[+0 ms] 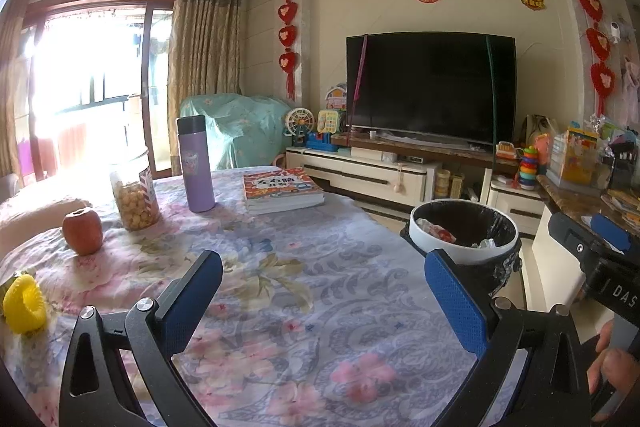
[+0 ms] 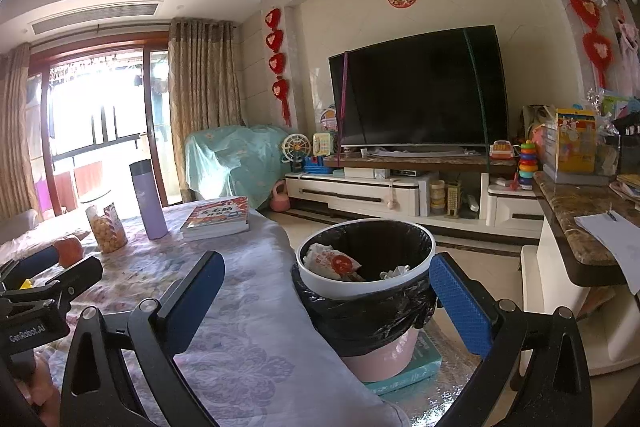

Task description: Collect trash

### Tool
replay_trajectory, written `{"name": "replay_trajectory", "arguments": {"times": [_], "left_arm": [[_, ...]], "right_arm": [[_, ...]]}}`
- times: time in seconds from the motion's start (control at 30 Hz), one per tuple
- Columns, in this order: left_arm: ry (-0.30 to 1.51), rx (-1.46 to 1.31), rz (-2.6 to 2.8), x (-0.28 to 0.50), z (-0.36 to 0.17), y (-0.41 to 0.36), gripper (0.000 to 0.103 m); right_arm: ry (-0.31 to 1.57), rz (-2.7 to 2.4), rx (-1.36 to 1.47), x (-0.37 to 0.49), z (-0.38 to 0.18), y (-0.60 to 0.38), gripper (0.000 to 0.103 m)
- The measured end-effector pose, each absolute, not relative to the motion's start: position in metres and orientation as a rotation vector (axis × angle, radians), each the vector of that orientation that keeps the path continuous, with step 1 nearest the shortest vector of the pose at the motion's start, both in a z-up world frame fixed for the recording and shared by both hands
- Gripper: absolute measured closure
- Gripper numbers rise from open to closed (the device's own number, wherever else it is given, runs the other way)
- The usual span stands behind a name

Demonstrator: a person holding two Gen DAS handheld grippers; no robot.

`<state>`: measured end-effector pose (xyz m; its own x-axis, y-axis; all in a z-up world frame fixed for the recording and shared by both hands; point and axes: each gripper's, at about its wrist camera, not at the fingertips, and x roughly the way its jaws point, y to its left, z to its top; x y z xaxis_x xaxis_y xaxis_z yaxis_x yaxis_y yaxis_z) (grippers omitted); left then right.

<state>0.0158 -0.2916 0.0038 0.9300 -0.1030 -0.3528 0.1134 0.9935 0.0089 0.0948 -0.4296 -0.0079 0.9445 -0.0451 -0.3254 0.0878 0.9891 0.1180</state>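
A pink trash bin (image 2: 376, 355) with a black liner and white rim (image 2: 332, 287) stands on the floor beside the table's right edge; it also shows in the left wrist view (image 1: 452, 251). Crumpled wrappers (image 2: 332, 261) lie inside it. My left gripper (image 1: 324, 291) is open and empty above the floral tablecloth (image 1: 280, 267). My right gripper (image 2: 326, 297) is open and empty, held over the table edge in front of the bin.
On the table stand a purple flask (image 1: 196, 167), a snack jar (image 1: 134, 199), an apple (image 1: 82, 231), a stack of books (image 1: 282, 189) and a yellow ring toy (image 1: 24, 303). A TV cabinet (image 2: 360, 195) and a marble counter (image 2: 576, 223) lie beyond.
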Motion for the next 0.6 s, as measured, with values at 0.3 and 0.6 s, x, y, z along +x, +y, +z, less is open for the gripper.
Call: {"name": "replay_trajectory", "arguments": {"times": [0.3,0.6], "left_arm": [[0.362,0.027,-0.115,0.0173,0.0030,-0.2904,0.001],[0.362,0.028,-0.115,0.0181,0.0029,-0.2903,0.001]], "right_arm": [[0.328,-0.060,0.130,0.0952,-0.0046,-0.4257,0.000],[0.324,-0.053,0.132,0.0960,-0.0027,-0.4252,0.000]]}}
